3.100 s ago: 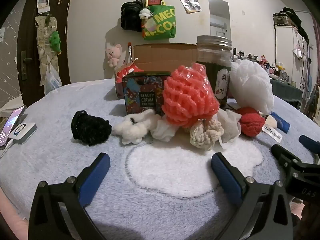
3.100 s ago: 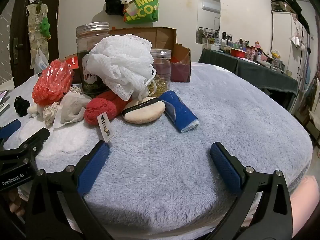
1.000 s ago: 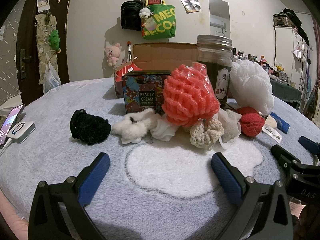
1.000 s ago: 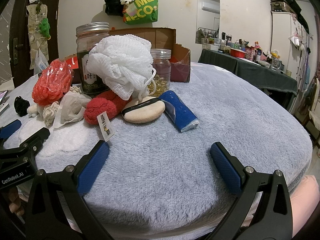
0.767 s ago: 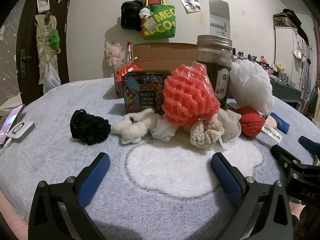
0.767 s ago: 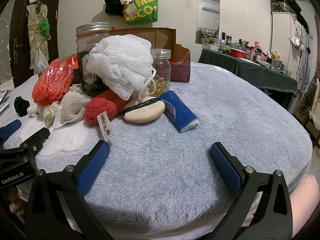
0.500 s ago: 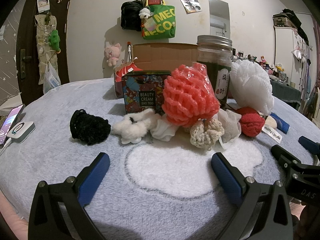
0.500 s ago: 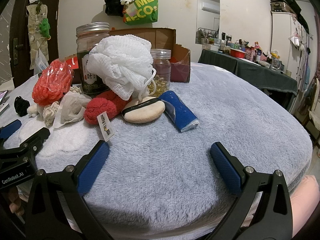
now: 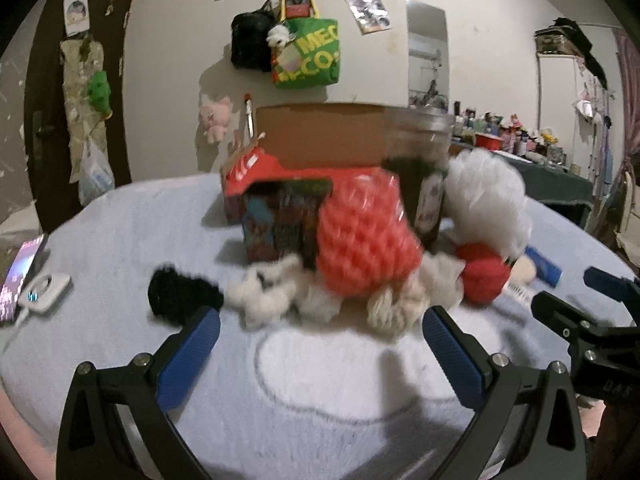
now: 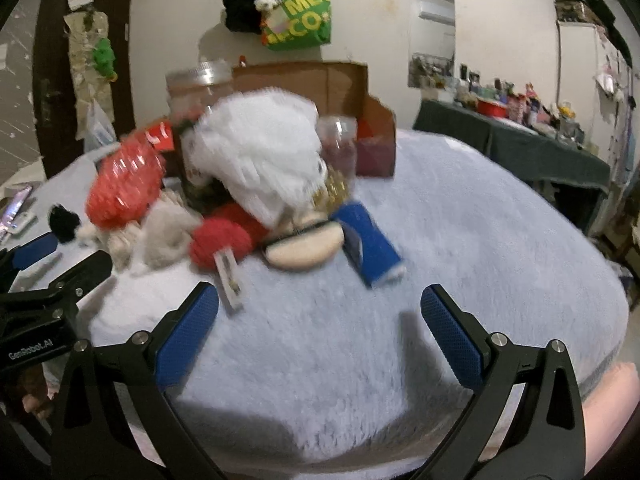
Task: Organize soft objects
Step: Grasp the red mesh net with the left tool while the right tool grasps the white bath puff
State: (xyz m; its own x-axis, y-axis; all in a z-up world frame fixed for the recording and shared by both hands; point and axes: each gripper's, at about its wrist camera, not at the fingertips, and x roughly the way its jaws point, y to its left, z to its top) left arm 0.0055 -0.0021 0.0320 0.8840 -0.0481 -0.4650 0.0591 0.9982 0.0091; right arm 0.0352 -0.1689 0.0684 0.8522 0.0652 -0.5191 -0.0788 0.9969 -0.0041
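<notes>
Left wrist view shows the soft objects, a coral mesh pouf [image 9: 362, 236] and white bath pouf [image 9: 486, 204] among them, heaped mid-blanket before the cardboard box [image 9: 320, 136]. Left gripper [image 9: 318, 346] and right gripper [image 10: 318, 326] are spread wide, empty; sorting seems not begun.

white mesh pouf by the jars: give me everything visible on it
The white mesh pouf is a large ruffled ball of netting, soft and puffy by its look, blurred in both views. It sits high in the pile, against the tall dark-filled jar and in front of the smaller jar, overhanging the red yarn ball and the beige puff. No gripper touches it.
</notes>
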